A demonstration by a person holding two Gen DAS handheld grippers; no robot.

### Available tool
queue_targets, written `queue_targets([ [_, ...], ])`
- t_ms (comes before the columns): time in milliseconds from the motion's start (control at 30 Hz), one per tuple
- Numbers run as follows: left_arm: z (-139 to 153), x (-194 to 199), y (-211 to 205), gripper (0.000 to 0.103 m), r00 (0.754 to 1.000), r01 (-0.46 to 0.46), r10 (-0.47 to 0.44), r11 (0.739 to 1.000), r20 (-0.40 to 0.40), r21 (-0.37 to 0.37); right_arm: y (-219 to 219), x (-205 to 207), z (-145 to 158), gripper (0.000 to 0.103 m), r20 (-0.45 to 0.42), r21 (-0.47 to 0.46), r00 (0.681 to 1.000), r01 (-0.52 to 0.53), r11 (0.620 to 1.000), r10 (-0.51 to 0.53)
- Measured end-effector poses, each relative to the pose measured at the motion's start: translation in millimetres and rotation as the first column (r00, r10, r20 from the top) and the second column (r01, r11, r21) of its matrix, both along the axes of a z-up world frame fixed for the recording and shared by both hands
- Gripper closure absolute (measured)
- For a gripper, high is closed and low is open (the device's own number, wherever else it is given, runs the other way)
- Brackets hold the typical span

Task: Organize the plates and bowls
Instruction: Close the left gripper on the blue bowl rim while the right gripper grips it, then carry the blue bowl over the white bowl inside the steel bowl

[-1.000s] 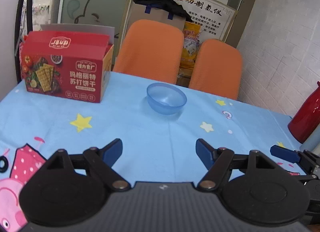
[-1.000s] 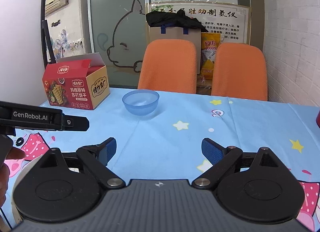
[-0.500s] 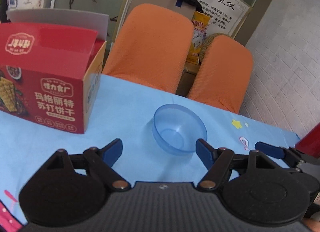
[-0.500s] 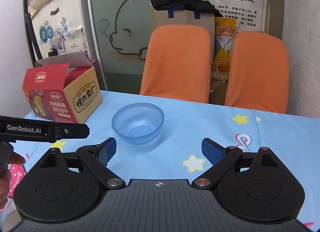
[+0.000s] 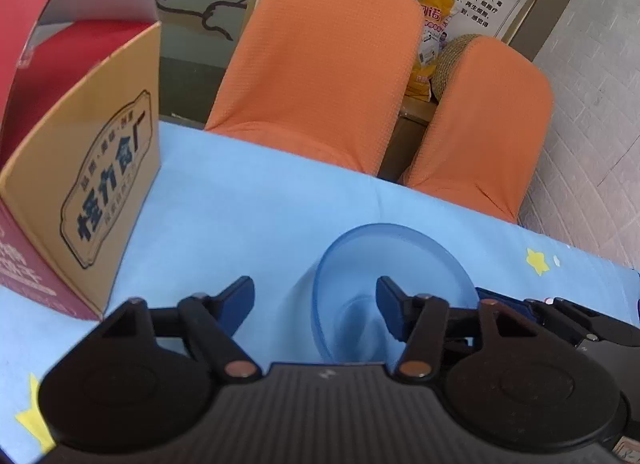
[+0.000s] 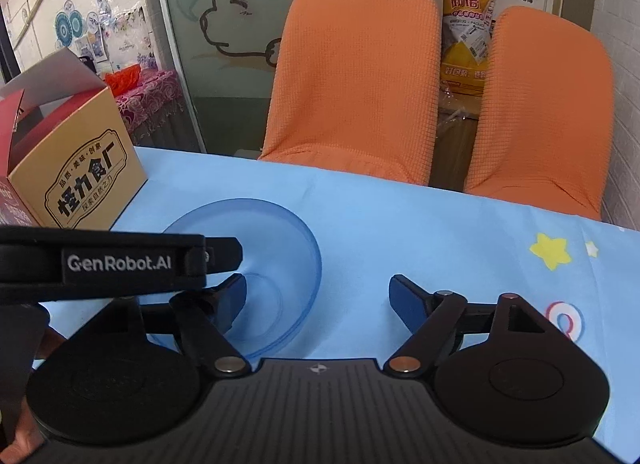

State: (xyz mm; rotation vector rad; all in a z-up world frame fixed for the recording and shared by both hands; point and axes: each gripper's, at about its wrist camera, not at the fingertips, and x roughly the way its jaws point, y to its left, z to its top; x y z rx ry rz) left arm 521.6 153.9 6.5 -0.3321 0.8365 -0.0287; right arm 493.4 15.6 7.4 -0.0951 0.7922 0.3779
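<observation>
Blue translucent bowl (image 5: 394, 264): our left gripper (image 5: 316, 296) jaws, just closing, straddle its near rim to pinch it.

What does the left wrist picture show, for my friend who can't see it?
The left gripper, jaws open, straddles the near rim of a see-through blue bowl on a light blue tablecloth. A snack box stands left; two orange chairs wait behind.

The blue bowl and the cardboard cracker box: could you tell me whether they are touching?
Apart. The right wrist view shows a strip of bare blue tablecloth between the blue bowl and the cardboard cracker box.
</observation>
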Motion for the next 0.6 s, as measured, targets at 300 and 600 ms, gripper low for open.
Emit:
queue_targets([
  [300,7,-10,-4,0.090,0.998,0.056,-0.056,0.998,0.013,0.027,15,-10,-1,0.052,-0.005,0.002,0.999,-0.048,0.999,0.048],
  [600,48,-71,-16,0.090,0.996,0.079,-0.079,0.997,0.041,-0.021,5,-54,33,0.047,0.041,0.000,0.998,-0.048,0.999,0.048],
])
